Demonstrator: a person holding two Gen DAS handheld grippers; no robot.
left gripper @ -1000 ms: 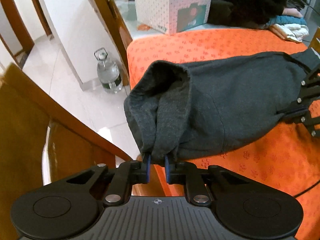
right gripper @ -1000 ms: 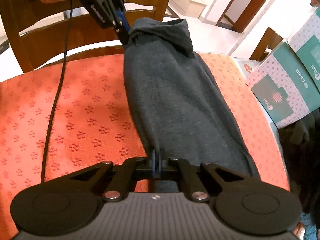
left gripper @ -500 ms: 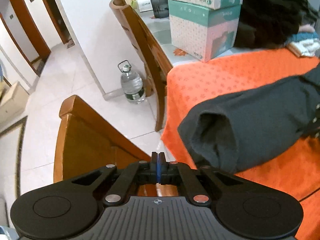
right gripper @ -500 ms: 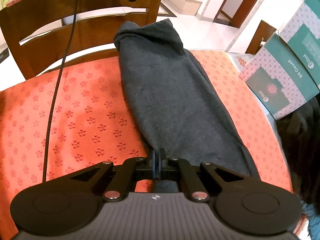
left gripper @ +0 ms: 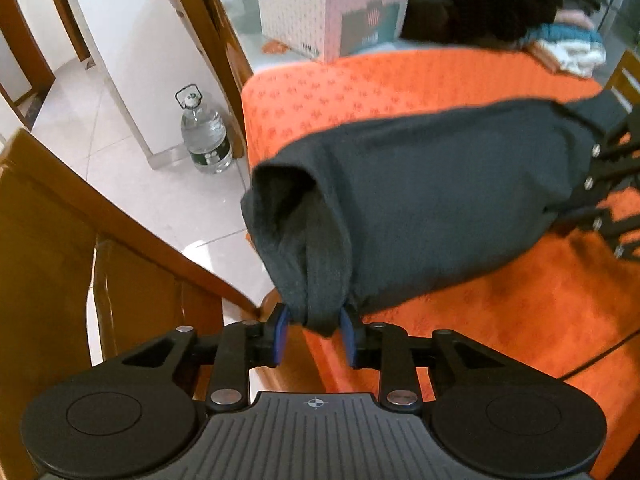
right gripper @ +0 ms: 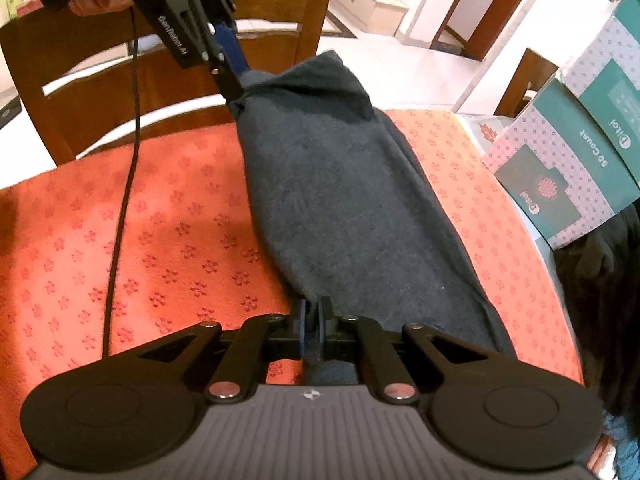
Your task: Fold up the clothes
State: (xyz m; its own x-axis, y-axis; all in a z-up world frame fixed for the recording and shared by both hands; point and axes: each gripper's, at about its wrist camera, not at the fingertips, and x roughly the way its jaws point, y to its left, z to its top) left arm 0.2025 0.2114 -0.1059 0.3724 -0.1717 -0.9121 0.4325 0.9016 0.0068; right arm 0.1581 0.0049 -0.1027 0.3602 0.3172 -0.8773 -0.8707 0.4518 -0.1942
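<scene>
A dark grey garment [left gripper: 420, 200] lies folded into a long strip on the orange patterned table cover [left gripper: 500, 340]; it also shows in the right wrist view [right gripper: 352, 208]. My left gripper [left gripper: 314, 326] has its blue-padded jaws around a bunched corner of the garment's near end, at the table's edge; it also shows in the right wrist view [right gripper: 230, 80]. My right gripper [right gripper: 311, 322] is shut on the opposite end of the garment, and it shows at the right edge of the left wrist view [left gripper: 600, 184].
A wooden chair [left gripper: 120, 280] stands by the table's end, and a second chair [left gripper: 208, 40] stands further back. A water bottle [left gripper: 204, 136] is on the floor. Teal-and-pink boxes [right gripper: 580, 160] and a clothes pile [left gripper: 520, 8] sit beside the cover. A black cable [right gripper: 124, 184] crosses it.
My left gripper let go of the garment's end and pulled back shut. It has now come back and has the bunched corner between its jaws. My right gripper stayed shut on its end.
</scene>
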